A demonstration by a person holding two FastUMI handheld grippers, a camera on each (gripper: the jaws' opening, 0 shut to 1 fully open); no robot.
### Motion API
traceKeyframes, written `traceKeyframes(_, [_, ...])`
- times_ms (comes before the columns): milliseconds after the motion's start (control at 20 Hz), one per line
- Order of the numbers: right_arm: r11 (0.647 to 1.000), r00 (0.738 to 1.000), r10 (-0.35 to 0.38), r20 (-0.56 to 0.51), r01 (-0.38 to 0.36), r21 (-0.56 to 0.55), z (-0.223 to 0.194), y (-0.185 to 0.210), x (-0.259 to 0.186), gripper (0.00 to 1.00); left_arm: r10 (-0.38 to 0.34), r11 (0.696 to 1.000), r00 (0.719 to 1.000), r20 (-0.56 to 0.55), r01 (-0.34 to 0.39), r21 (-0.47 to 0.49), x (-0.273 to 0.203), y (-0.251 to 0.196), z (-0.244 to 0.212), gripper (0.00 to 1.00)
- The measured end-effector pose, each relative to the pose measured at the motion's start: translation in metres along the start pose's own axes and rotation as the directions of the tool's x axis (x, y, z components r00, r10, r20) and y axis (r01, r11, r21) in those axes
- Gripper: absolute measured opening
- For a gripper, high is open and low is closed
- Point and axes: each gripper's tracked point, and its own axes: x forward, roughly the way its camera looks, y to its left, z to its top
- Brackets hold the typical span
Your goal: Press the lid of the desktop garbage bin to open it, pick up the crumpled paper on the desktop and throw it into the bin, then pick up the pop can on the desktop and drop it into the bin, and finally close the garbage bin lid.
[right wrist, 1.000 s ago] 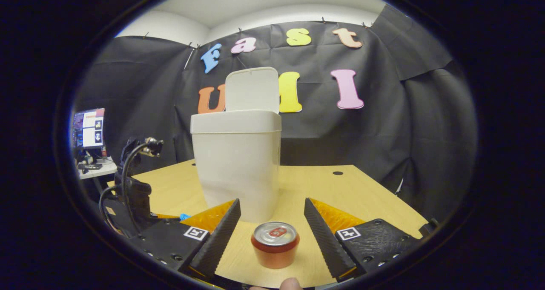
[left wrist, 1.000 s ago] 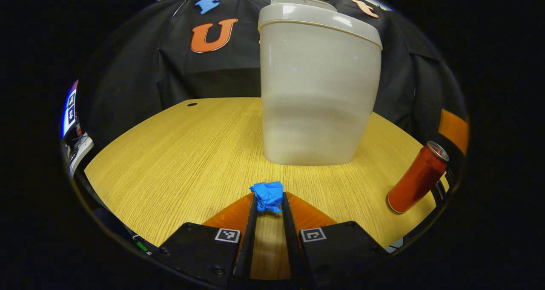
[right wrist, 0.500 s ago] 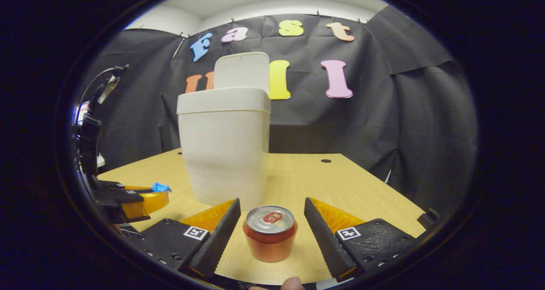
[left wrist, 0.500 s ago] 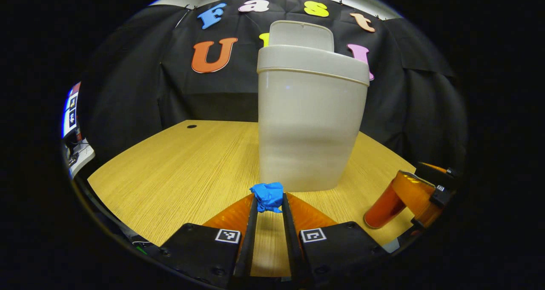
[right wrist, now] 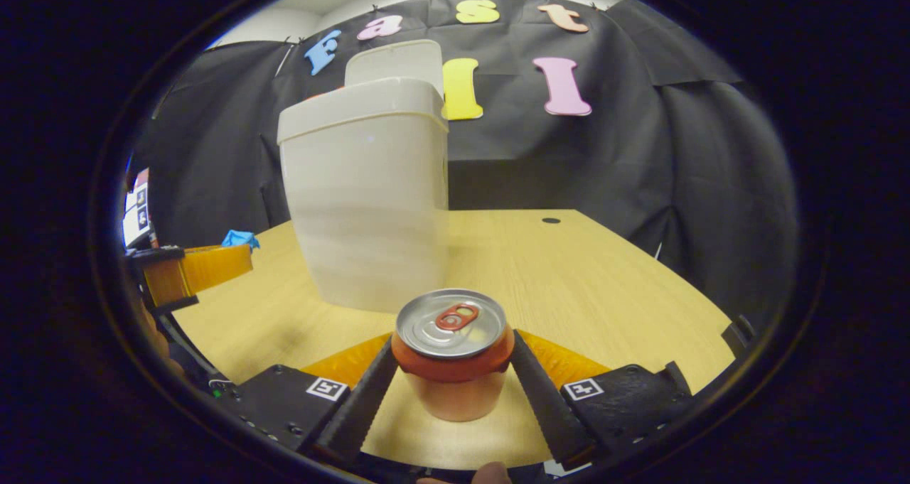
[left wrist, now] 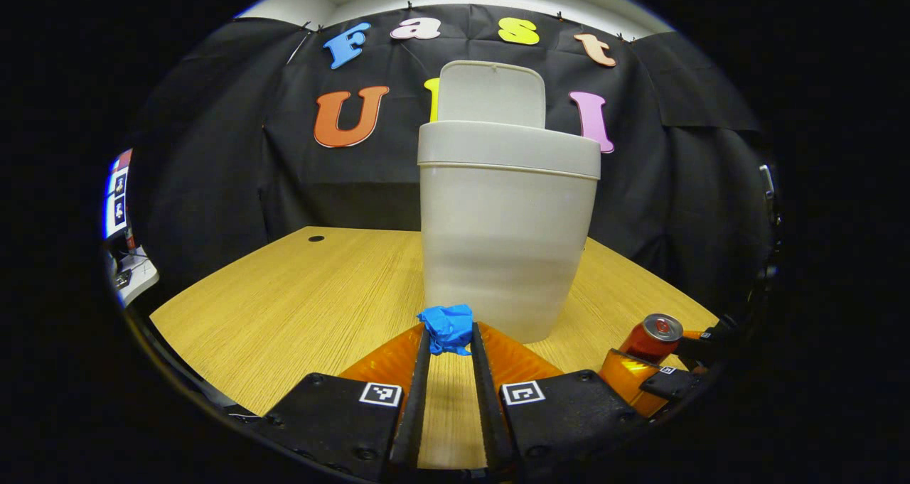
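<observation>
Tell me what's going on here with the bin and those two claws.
A person holds a claw in each hand. The left claw is shut on a crumpled blue paper in front of the white desktop bin, whose lid stands open. The right claw has closed on the red pop can. Nothing has gone into the bin yet.

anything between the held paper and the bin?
Nothing. In the left gripper view, only bare table lies between the blue crumpled paper, pinched in the left gripper, and the open bin.

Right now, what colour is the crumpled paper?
Bright blue; the crumpled paper shows best in the left gripper view.
</observation>
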Motion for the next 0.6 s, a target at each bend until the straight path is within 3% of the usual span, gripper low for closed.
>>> traceKeyframes(150, [1.000, 0.999, -0.007, -0.054, 0.007, 0.006, -0.014, -0.003, 0.008, 0.94, -0.005, 1.000, 0.999, 0.033, 0.005, -0.017, -0.005, 0.000, 0.018, 0.41])
traceKeyframes(350, [0.999, 0.994, 0.004, -0.110, 0.000, 0.039, -0.025, -0.004, 0.013, 0.95, -0.003, 1.000, 0.994, 0.111, 0.005, -0.011, -0.008, 0.002, 0.051, 0.37])
traceKeyframes(500, [0.999, 0.992, 0.011, -0.125, -0.006, 0.042, -0.029, -0.004, 0.011, 0.86, -0.001, 1.000, 0.990, 0.140, 0.002, -0.009, -0.010, -0.002, 0.061, 0.37])
traceKeyframes(600, [0.999, 0.993, 0.018, -0.119, -0.013, 0.036, -0.025, -0.002, 0.010, 0.85, 0.004, 1.000, 0.986, 0.169, -0.004, -0.001, -0.011, -0.002, 0.073, 0.37])
